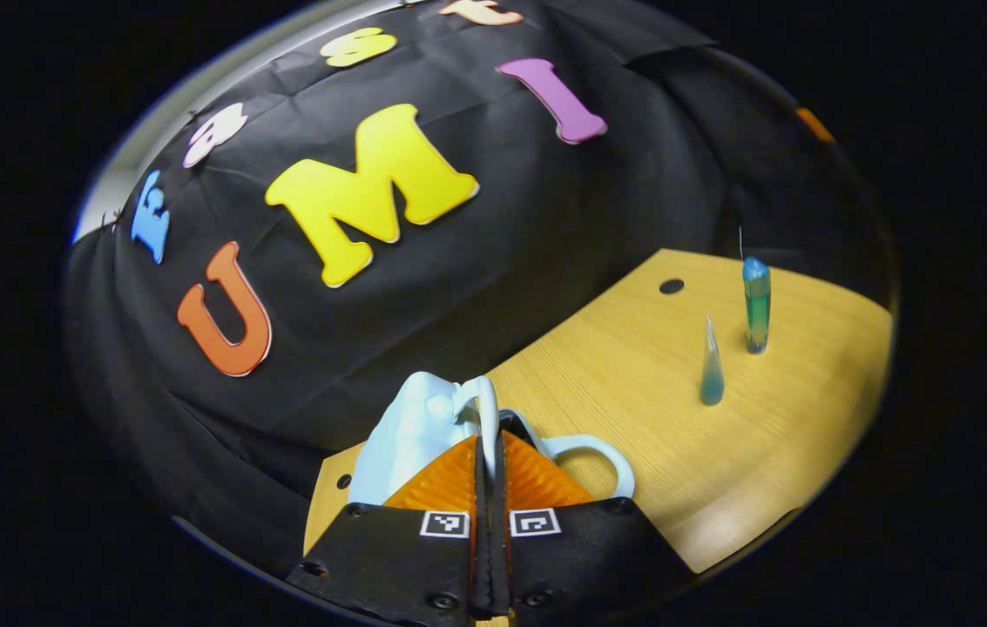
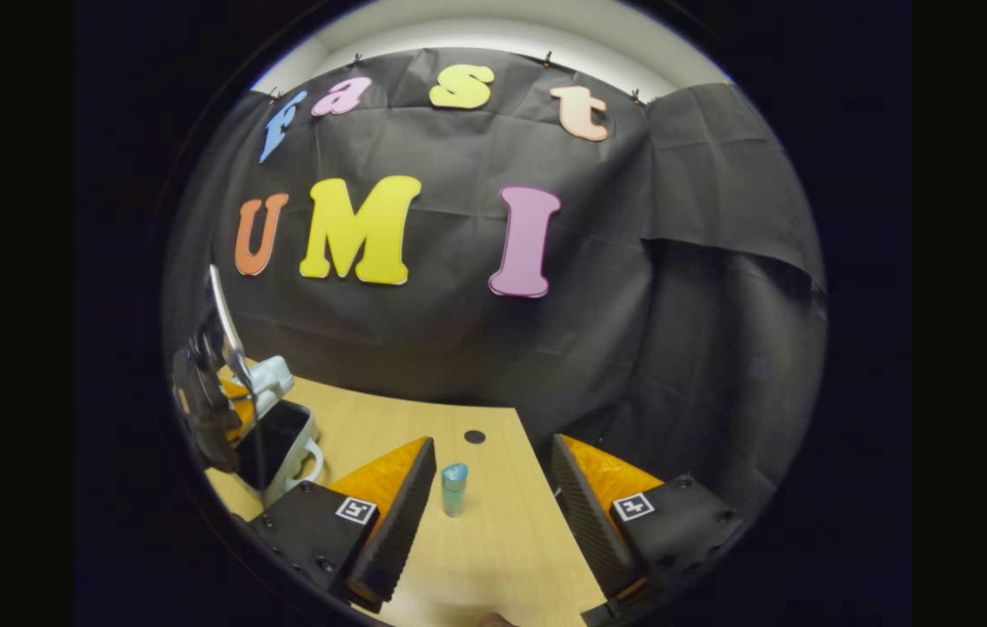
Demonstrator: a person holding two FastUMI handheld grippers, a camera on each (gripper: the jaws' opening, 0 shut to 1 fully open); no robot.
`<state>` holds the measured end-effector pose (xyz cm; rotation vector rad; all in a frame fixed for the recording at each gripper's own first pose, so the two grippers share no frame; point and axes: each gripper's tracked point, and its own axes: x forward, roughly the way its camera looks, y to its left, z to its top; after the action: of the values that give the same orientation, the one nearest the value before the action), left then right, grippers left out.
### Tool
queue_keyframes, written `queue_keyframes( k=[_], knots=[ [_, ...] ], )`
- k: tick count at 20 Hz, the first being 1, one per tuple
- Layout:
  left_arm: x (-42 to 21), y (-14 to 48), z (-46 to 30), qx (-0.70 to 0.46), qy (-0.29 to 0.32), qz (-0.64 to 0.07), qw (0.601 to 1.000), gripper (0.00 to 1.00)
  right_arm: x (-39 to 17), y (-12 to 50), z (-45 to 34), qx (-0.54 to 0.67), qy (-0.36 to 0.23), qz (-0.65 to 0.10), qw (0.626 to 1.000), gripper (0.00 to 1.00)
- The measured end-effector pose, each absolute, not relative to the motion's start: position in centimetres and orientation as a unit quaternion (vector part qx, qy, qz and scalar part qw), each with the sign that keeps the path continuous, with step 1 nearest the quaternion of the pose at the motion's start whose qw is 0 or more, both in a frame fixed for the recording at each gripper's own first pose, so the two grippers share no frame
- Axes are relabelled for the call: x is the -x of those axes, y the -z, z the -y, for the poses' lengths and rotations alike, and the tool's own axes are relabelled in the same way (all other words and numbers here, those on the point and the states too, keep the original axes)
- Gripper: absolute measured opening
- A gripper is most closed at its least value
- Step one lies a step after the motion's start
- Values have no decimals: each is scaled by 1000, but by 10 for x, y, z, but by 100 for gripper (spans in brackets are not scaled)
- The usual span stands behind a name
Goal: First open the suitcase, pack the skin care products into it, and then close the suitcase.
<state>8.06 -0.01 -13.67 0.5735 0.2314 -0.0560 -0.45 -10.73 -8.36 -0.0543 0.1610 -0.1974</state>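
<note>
Left gripper (image 1: 488, 444) first: its two fingers are pressed almost together, and I think they pinch a thin bit of the pale blue suitcase (image 1: 410, 431), maybe the edge of its lid. I cannot see clearly what sits between them. My right gripper (image 2: 493, 488) has its fingers spread wide and holds nothing. It hangs over the wooden table (image 2: 502, 540), aimed at a small blue-green bottle (image 2: 454, 488) standing between the fingers but farther off.

What could go wrong? The bottle is tall and thin (easy to tip). If one finger bumps it before the other, I think it will fall and roll. The lid could also slip from the left grip and drop shut.

The right gripper view lets me see the suitcase (image 2: 284, 427) standing open with its dark inside, the left gripper (image 2: 214, 401) beside it at the raised lid, and a hole in the table (image 2: 475, 436) behind the bottle. The left gripper view is too close to show the inside of the case, but it shows two skin care things on the table (image 1: 632, 392): the bottle (image 1: 755, 305) and a pointy tube (image 1: 711, 366) near it, both well apart from the suitcase.
</note>
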Motion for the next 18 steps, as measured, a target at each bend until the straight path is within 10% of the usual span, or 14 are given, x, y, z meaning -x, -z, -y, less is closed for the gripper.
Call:
queue_keyframes(
  k=[8, 18],
  knots=[
    [-62, 40, -148, -169, -10, -76, 983, 3, 1, 69, 20, 23, 94, -66, 993, 80],
    [-73, 69, -345, -133, -71, -56, 987, 2, 11, 76, -57, 27, 73, -97, 992, 80]
  ],
)
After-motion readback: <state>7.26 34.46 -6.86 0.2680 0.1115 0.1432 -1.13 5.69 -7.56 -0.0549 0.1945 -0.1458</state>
